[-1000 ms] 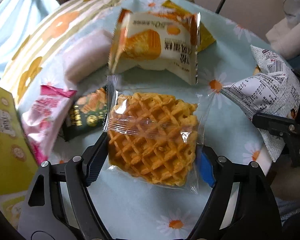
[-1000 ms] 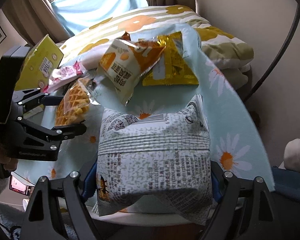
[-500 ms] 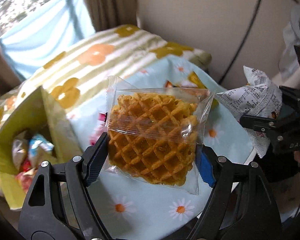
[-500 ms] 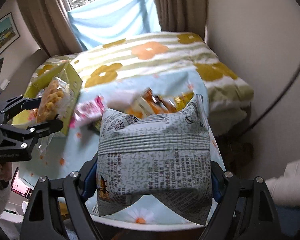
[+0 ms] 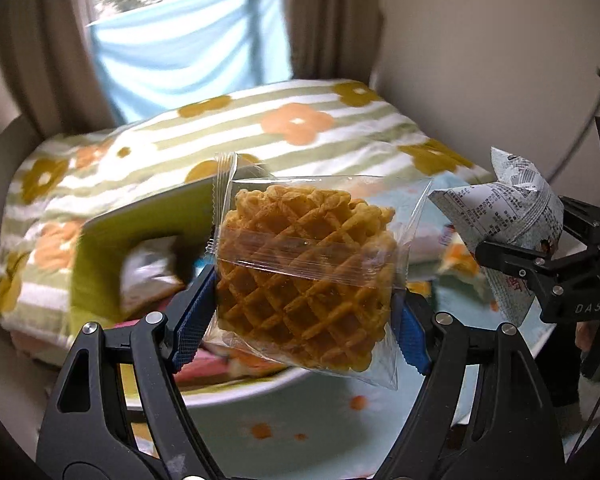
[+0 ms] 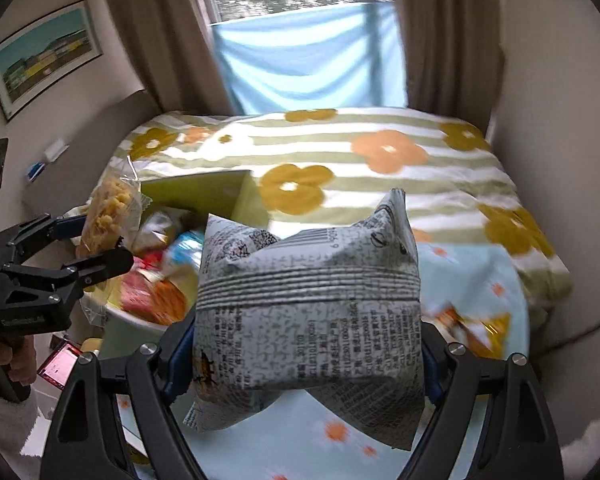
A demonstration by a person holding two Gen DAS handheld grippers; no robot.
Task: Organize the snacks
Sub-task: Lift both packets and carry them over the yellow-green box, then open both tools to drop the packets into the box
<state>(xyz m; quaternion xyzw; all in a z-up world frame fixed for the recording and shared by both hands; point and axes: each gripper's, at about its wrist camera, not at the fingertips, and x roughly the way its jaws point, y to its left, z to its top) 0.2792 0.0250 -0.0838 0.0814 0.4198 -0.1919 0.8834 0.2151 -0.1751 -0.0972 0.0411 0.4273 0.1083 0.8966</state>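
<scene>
My left gripper (image 5: 300,320) is shut on a clear packet holding a golden waffle (image 5: 304,276), raised above the table. In the right wrist view that gripper (image 6: 96,244) and the waffle packet (image 6: 110,212) are at the left, over a yellow-green box (image 6: 204,194) with several snacks inside. My right gripper (image 6: 306,360) is shut on a grey printed snack bag (image 6: 308,312), also raised. That bag (image 5: 512,220) shows at the right of the left wrist view. The box (image 5: 112,256) lies behind the waffle there.
The table has a light blue daisy cloth (image 6: 472,276). Loose orange and gold packets (image 6: 476,330) lie on it at the right. A floral striped blanket (image 6: 340,152) covers the bed behind. A window with curtains is beyond. A wall is at the right.
Both grippers rose from the table with their packets. The left gripper carried the waffle leftward to the yellow-green box; the right gripper followed with the grey bag.
</scene>
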